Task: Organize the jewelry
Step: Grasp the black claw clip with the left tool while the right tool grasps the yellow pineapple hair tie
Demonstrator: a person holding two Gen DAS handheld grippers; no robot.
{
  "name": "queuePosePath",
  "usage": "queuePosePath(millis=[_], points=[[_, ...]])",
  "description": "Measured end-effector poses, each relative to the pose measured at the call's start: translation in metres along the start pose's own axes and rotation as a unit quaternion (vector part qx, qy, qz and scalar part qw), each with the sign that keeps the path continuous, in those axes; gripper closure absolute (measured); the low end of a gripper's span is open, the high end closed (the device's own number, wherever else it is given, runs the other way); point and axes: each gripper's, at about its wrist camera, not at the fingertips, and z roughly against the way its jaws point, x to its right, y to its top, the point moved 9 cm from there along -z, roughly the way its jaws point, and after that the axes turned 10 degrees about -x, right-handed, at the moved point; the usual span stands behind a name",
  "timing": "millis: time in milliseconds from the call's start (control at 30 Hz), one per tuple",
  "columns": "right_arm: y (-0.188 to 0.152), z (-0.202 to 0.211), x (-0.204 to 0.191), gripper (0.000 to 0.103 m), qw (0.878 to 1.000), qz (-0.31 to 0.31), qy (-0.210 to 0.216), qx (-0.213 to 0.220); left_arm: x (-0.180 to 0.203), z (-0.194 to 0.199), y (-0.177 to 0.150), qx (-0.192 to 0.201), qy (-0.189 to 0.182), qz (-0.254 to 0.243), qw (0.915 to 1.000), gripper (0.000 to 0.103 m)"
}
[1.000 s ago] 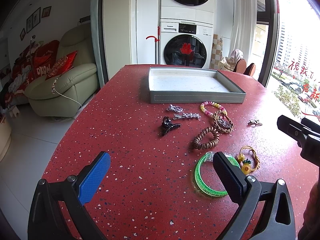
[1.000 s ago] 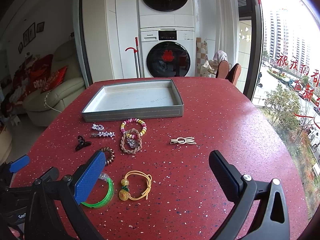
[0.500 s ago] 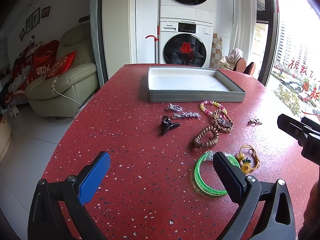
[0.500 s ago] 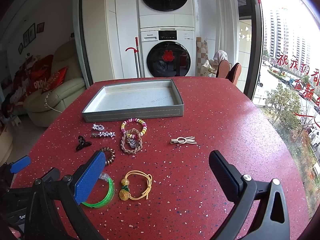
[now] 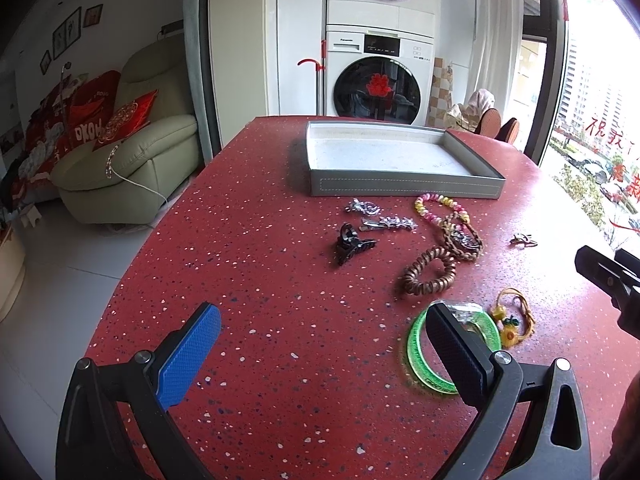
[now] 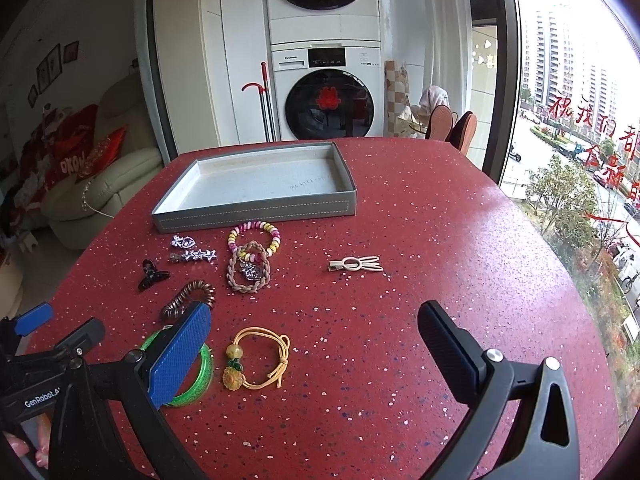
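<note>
An empty grey tray (image 5: pixel 404 186) (image 6: pixel 256 212) sits at the far side of the red table. In front of it lie several pieces: a pink-yellow bead bracelet (image 6: pixel 254 235), a braided bracelet (image 6: pixel 249 269), silver clips (image 6: pixel 194 255), a black claw clip (image 5: pixel 352 243) (image 6: pixel 151 274), a brown coil tie (image 5: pixel 430 271) (image 6: pixel 188 298), a green bangle (image 5: pixel 418 354) (image 6: pixel 200 378), a yellow cord bracelet (image 6: pixel 256 358) (image 5: pixel 514 318) and a cream clip (image 6: pixel 354 264). My left gripper (image 5: pixel 320 356) is open and empty, its right finger over the bangle. My right gripper (image 6: pixel 316 354) is open and empty above the yellow cord bracelet.
The table's rounded edge drops off at the left toward a green sofa (image 5: pixel 128 168). A stacked washer and dryer (image 5: pixel 380 80) stand behind the table. A large window is on the right. My left gripper shows at the bottom left of the right wrist view (image 6: pixel 36 344).
Almost nothing has changed. Both grippers stay open and nearly still above the table; the jewelry has not moved.
</note>
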Motion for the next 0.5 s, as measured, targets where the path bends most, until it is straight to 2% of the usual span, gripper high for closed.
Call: queuePosePath(millis=[200,500], points=[[-0.004,-0.012,0.007,0.0,1.0,-0.001,-0.003,-0.03,-0.011,-0.014,0.01,-0.024,-0.001,0.002,0.9997,0.0],[-0.022,-0.032,0.01,0.0,0.996,0.005,-0.003,-0.092,-0.018,-0.037,0.032,-0.057,-0.01,-0.033,0.9978,0.0]])
